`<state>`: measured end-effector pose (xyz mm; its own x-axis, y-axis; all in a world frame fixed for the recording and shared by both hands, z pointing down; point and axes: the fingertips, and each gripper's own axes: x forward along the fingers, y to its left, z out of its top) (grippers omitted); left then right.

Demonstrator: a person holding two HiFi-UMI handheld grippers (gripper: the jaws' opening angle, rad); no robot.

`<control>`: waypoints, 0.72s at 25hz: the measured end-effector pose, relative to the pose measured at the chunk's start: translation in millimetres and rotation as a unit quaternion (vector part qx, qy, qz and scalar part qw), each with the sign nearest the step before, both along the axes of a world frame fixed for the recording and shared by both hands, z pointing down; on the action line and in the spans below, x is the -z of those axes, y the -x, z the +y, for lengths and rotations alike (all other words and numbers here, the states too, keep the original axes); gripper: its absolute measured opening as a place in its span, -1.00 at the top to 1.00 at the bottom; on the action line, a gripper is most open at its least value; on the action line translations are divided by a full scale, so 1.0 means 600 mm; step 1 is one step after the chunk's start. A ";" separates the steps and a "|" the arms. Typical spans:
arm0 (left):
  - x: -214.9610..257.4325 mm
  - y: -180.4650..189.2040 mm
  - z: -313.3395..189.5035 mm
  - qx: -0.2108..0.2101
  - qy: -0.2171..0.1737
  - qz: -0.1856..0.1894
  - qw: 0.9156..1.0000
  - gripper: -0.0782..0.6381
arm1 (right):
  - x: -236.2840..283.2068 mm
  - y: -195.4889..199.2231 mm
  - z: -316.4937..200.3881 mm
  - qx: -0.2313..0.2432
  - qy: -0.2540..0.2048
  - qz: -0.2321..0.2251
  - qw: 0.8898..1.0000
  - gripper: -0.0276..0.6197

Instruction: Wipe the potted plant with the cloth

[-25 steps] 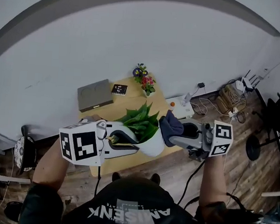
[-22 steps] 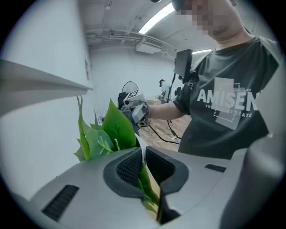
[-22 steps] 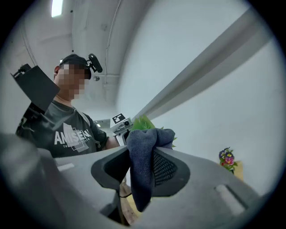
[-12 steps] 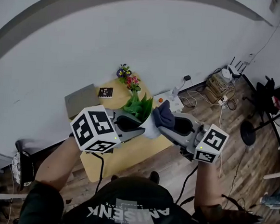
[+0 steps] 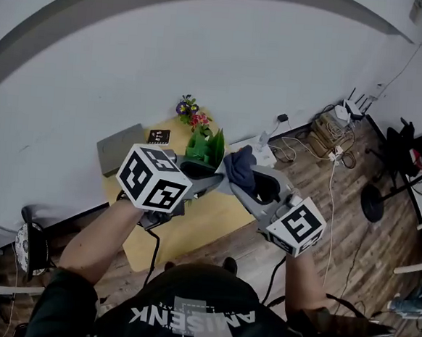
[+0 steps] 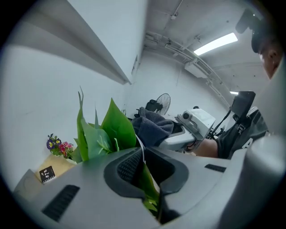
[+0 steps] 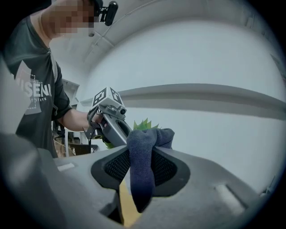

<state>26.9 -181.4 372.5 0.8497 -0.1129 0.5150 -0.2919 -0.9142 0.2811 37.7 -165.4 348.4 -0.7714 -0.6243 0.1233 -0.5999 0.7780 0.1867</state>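
The potted plant (image 6: 114,127) is clamped at its rim by the left gripper (image 6: 145,167), and a dark blue cloth (image 7: 141,150) is pinched by the right gripper (image 7: 142,169) beside its leaves.

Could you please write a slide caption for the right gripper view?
Right gripper clamped on a dark cloth, potted plant's leaves just behind.

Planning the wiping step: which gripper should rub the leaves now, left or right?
Right. The right gripper is clamped on the cloth, close beside the potted plant, while the left gripper is busy holding that plant.
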 end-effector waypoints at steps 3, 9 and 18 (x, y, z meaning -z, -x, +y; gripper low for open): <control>-0.003 0.004 -0.011 0.028 0.020 0.012 0.999 0.72 | -0.006 0.010 -0.002 -0.003 -0.006 0.010 1.000 0.51; -0.004 0.020 -0.036 0.090 0.019 0.028 0.995 0.73 | -0.027 0.033 -0.006 -0.002 0.006 0.027 1.000 0.51; -0.006 0.057 -0.051 0.157 0.050 0.059 0.984 0.74 | -0.060 0.074 0.010 0.020 0.042 0.028 0.999 0.51</control>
